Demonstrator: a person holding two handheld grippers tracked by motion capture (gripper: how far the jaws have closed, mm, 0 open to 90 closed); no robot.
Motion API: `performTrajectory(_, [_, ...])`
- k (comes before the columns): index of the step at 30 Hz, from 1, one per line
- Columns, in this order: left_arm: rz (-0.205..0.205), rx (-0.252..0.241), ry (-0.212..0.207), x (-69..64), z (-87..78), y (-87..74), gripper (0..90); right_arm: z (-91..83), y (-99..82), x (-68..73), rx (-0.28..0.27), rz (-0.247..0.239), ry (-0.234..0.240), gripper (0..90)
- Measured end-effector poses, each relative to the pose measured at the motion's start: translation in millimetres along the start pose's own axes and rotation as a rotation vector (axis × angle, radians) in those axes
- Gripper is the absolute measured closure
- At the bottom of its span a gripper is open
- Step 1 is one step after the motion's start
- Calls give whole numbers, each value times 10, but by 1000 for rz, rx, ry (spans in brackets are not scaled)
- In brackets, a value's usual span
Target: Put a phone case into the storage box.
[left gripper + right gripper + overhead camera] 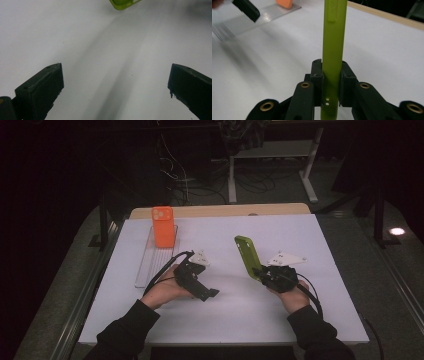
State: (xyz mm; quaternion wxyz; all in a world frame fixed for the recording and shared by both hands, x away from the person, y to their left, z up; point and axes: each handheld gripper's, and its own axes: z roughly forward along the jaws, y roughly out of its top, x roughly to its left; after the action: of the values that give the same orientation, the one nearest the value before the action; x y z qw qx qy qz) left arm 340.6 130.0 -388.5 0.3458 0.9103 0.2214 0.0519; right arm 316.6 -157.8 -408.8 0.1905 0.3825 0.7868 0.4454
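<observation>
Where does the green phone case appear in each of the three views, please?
High view: the green case stands tilted right of centre, gripped at its lower end by the right gripper.
Left gripper view: one corner of it juts in at the top edge.
Right gripper view: edge-on, upright in the centre, pinched between the two jaws.
Shared landmark: the white table.
</observation>
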Motion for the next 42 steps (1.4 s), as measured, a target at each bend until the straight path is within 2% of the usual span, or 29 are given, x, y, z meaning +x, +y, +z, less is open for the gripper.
performTrajectory(2, [3,2,2,16,-16,5,0,-6,-7,-34,-7,52,22,756])
performTrajectory(3, [-15,-11,7,15,-17,7,0,-7,-11,-50,-13,74,34,756])
performTrajectory(4, [-11,-17,10,32,-29,13,0,-10,-15,-59,-14,89,38,756])
performTrajectory(8, [-69,-91,21,66,-70,65,0,-11,-21,-56,-21,139,65,757])
performTrajectory(10, [-78,-120,37,95,-112,105,0,-4,-21,-37,-22,137,73,756])
performTrajectory(16, [-109,-191,22,170,-204,223,0,6,-2,40,-25,117,95,756])
performTrajectory(18, [-110,-204,19,197,-210,262,0,10,4,67,-27,110,103,756])
performTrajectory(21, [-133,-236,9,227,-187,322,0,18,12,104,-33,101,116,756])
performTrajectory(24, [-138,-247,-4,268,-157,377,0,19,20,144,-25,105,130,757])
performTrajectory(29, [-152,-259,-27,272,-111,452,0,26,30,202,-33,85,148,756])
performTrajectory(31, [-134,-260,-38,284,-96,476,0,33,35,221,-35,79,155,756])
performTrajectory(32, [-140,-275,-41,274,-77,491,0,38,35,229,-35,77,160,756])
performTrajectory(40, [-114,-298,-67,249,39,590,0,73,49,266,-52,75,187,756])
performTrajectory(42, [-118,-303,-77,227,71,608,0,82,53,263,-52,76,195,756])
